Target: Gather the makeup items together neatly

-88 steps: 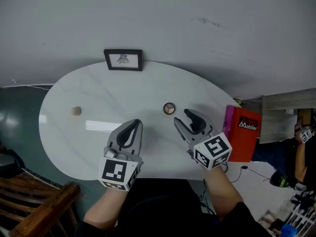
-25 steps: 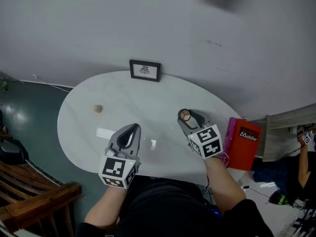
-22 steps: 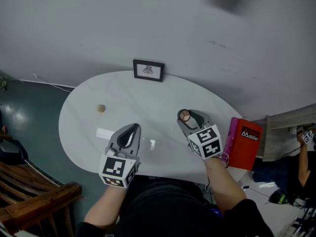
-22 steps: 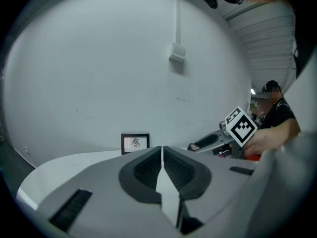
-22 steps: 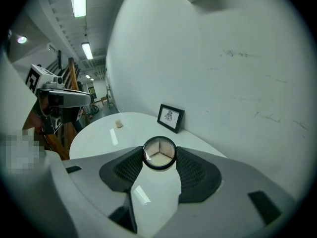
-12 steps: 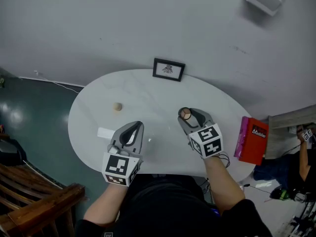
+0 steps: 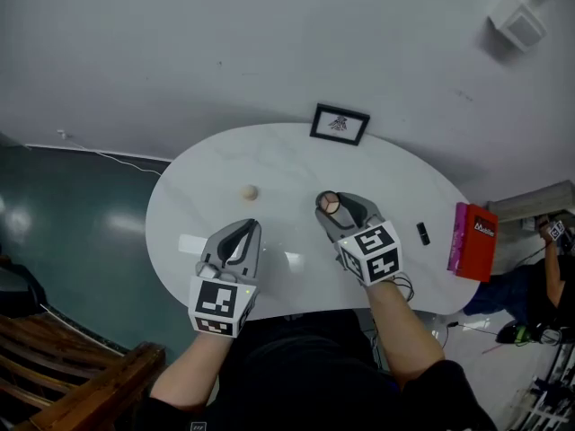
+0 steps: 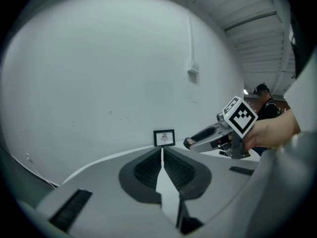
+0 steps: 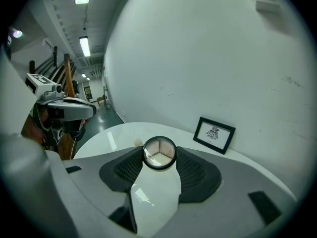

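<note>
Gathering has barely begun on the white table [image 7: 269, 155]. The right gripper [image 7: 331, 206] clamps the round compact [image 9: 158, 152] above mid-table. The left gripper [image 7: 244, 232], nearer, is closed on nothing. The beige puff [image 7: 249, 192] lies left and the small black item [image 7: 422, 233] right, well apart.

The compact [image 9: 159, 152] is round, with a dark rim and a clear top; under the top there are three pale pans. It is held up above the table [image 7: 269, 151], pinched at its two sides by the jaw tips of the right gripper [image 7: 334, 208]. A small beige ball [image 7: 250, 192], maybe a sponge, lies on the table left of the compact, apart from it. A small black stick [image 7: 422, 233] lies near the table's right end, well apart from both.
</note>
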Demonstrator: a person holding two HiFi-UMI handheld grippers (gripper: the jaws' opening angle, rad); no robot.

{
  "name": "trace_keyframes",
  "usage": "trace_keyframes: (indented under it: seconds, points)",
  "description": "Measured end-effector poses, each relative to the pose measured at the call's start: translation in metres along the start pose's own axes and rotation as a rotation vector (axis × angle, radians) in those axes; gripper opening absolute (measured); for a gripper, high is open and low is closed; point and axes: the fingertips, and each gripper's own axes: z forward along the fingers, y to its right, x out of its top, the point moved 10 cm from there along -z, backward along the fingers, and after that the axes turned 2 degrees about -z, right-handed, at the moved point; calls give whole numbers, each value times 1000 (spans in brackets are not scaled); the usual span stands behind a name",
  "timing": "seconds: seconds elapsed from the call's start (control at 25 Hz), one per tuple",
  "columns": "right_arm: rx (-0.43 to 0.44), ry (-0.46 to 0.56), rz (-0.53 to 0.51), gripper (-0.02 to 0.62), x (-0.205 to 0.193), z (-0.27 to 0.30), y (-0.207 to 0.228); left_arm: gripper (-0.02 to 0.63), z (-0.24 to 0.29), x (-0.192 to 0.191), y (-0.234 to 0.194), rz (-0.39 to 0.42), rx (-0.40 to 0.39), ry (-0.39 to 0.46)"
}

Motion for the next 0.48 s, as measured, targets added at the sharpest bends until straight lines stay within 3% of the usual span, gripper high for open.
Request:
trace_keyframes:
  seconds: [0.2,0.48]
  points:
    - [33,-15,-17,218,14,27,-28,23,-9,-6,-27,-44,4,4]
    - [79,-57,-38,217,19,60,-36,23,-3,-11,-46,-87,21,2]
